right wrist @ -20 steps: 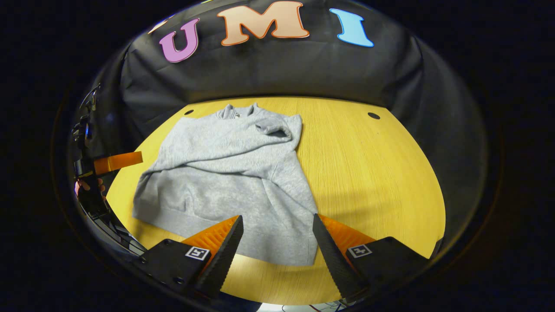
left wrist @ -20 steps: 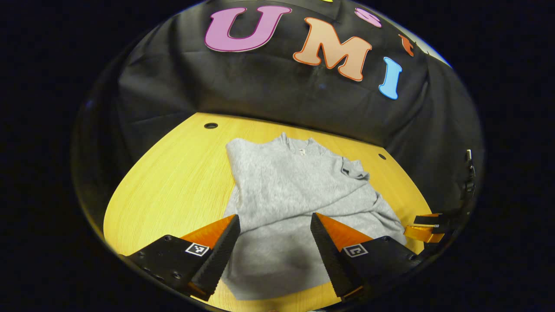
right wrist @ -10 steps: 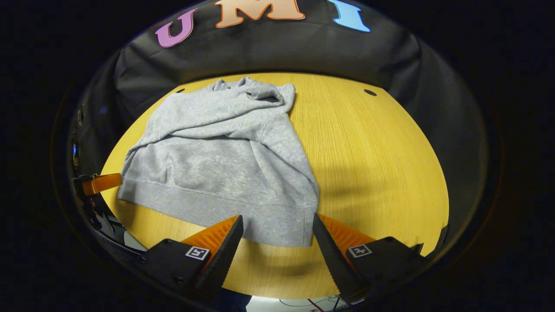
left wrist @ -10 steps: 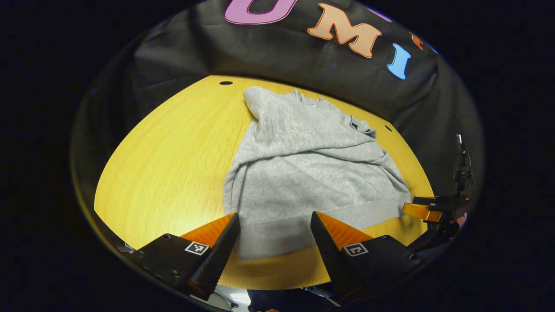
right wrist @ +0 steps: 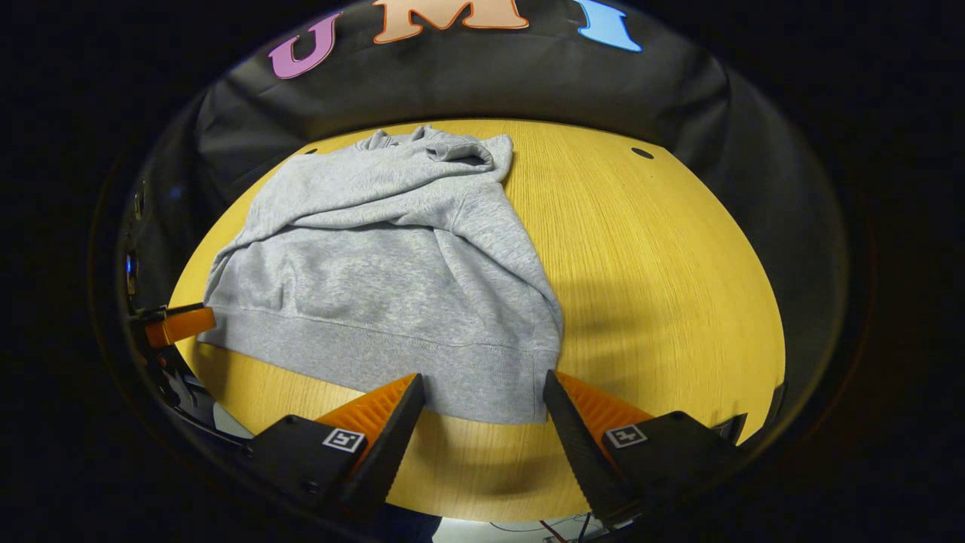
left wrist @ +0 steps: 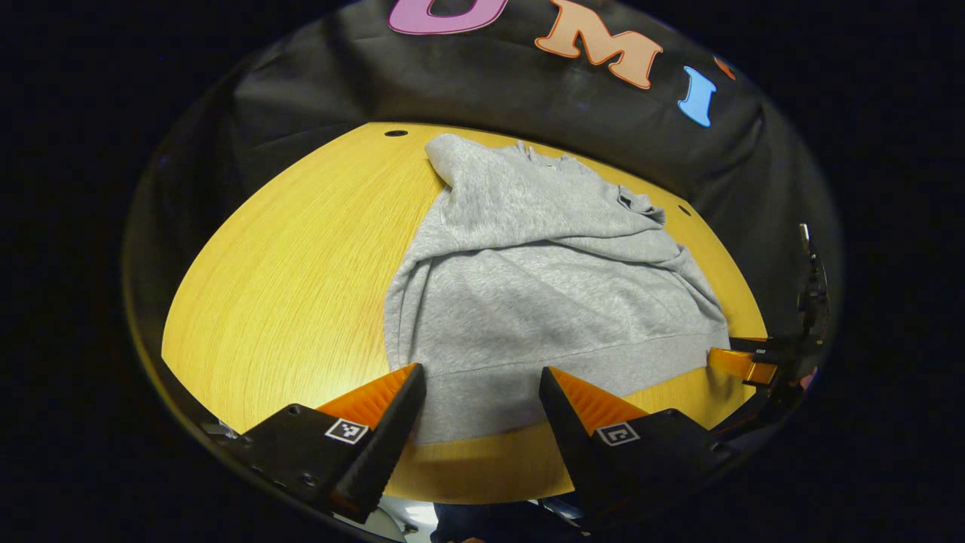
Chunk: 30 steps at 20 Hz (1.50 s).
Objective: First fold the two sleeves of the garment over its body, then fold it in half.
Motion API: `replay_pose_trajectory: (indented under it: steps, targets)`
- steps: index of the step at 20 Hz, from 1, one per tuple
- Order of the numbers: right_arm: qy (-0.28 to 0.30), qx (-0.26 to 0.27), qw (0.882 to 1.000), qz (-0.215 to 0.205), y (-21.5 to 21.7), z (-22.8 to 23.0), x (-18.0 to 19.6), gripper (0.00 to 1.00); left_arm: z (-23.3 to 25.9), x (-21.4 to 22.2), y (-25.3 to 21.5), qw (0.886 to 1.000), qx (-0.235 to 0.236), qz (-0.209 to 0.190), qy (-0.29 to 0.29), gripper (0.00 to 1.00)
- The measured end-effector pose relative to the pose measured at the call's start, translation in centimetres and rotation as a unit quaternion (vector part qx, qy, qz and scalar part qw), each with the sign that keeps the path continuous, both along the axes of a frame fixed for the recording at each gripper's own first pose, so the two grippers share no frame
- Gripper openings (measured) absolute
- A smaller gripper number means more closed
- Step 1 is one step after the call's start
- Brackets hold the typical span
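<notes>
Sweatshirt (left wrist: 543, 294) lies flat on the yellow tabletop (left wrist: 301, 256), grey, with both sleeves already folded across its body and the collar at the far edge by the booth wall. From my left gripper (left wrist: 479, 422) I see its ribbed hem (left wrist: 528, 392) running just ahead of the fingertips, the left hem corner sitting in the gap between the two fingers; the fingers stand wide apart and hold nothing. My right gripper (right wrist: 482, 422) is likewise spread wide and empty, with the right hem corner (right wrist: 528, 392) just in front of it, between the fingers but not touched as far as I can tell. In the left gripper view, the right gripper (left wrist: 742, 362) shows at the far right, close beside the hem's other end.
</notes>
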State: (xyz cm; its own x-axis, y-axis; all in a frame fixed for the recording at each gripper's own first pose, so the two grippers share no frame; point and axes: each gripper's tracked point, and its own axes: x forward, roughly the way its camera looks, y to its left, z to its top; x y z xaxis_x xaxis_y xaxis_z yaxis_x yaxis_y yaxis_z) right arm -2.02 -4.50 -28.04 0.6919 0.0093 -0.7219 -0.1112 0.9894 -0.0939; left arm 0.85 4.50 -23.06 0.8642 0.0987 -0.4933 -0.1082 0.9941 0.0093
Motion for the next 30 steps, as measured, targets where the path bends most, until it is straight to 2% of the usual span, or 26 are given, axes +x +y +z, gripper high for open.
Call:
replay_pose_trajectory:
  steps: [3, 4, 6, 7, 9, 10, 11, 13, 14, 16, 17, 18, 19, 20, 23, 24, 26, 30]
  targets:
    - [0.000, 0.000, 1.000, 0.005, 0.2, 0.1, 0.0, 0.99, -0.3, 0.0, 0.1, 1.000, 0.014, 0.004, 0.006, 0.92]
    - [0.000, -0.001, 1.000, 0.005, 0.3, 0.1, 0.0, 0.93, -0.3, 0.0, 0.2, 1.000, 0.024, 0.001, 0.004, 0.92]
    - [0.000, 0.000, 1.000, 0.006, 0.8, 0.1, 0.0, 0.87, -0.4, 0.0, 1.0, 0.999, 0.053, 0.004, 0.000, 0.91]
    - [-0.001, 0.000, 1.000, 0.008, 0.9, 0.2, 0.0, 0.81, -0.4, 0.1, 1.1, 0.998, 0.061, 0.002, -0.006, 0.81]
    - [-0.002, 0.002, 1.000, 0.011, 1.4, 0.1, -0.1, 0.67, -0.5, 0.0, 1.4, 0.998, 0.059, 0.007, -0.009, 0.69]
    - [0.000, 0.002, 1.000, 0.011, 1.5, 0.1, -0.2, 0.60, -0.3, 0.1, 1.5, 0.998, 0.056, 0.010, -0.010, 0.65]
    - [0.000, 0.000, 1.000, 0.011, 1.6, 0.1, -0.1, 0.56, -0.5, 0.0, 1.5, 0.999, 0.051, 0.014, -0.008, 0.59]
    - [0.006, 0.013, 1.000, 0.015, 2.2, 0.0, -0.3, 0.53, -0.4, 0.0, 1.5, 0.998, 0.056, 0.011, -0.007, 0.52]
    - [0.002, 0.014, 1.000, 0.008, 2.2, 0.1, -0.2, 0.34, -0.5, -0.1, 1.6, 0.998, 0.062, 0.009, -0.006, 0.48]
    - [0.001, 0.014, 1.000, 0.009, 2.4, 0.1, -0.4, 0.21, -0.4, 0.1, 1.2, 0.999, 0.054, 0.003, -0.005, 0.48]
    - [-0.001, 0.011, 1.000, 0.009, 2.7, 0.0, -0.4, 0.14, -0.4, 0.2, 0.8, 0.999, 0.039, 0.002, -0.010, 0.34]
    - [-0.003, 0.007, 1.000, 0.011, 2.7, 0.1, -0.4, 0.14, -0.4, 0.3, 0.4, 1.000, 0.021, 0.004, -0.015, 0.25]
    - [-0.002, 0.008, 1.000, 0.008, 2.8, -0.2, -0.2, 0.14, -0.3, 0.5, 0.3, 1.000, 0.009, 0.008, -0.024, 0.07]
    - [-0.003, 0.006, 1.000, 0.005, 2.8, 0.2, -0.4, 0.08, -0.4, 0.5, 0.3, 1.000, 0.003, 0.008, -0.027, 0.03]
    - [-0.001, 0.002, 1.000, -0.004, 2.9, 0.4, -0.4, 0.08, -0.3, 0.5, 0.2, 1.000, -0.008, 0.007, -0.026, 0.00]
    - [-0.003, -0.002, 1.000, -0.003, 2.9, 0.2, -0.3, 0.03, -0.3, 0.5, 0.2, 1.000, -0.007, 0.007, -0.022, 0.00]
    - [-0.003, -0.002, 1.000, 0.000, 3.1, 0.4, -0.4, 0.03, -0.2, 0.6, 0.2, 1.000, -0.011, 0.017, -0.018, 0.00]
    - [-0.027, 0.025, 0.999, -0.005, 3.7, 2.7, 0.6, 0.02, 1.7, 1.2, -0.7, 0.998, -0.053, 0.027, -0.037, 0.00]
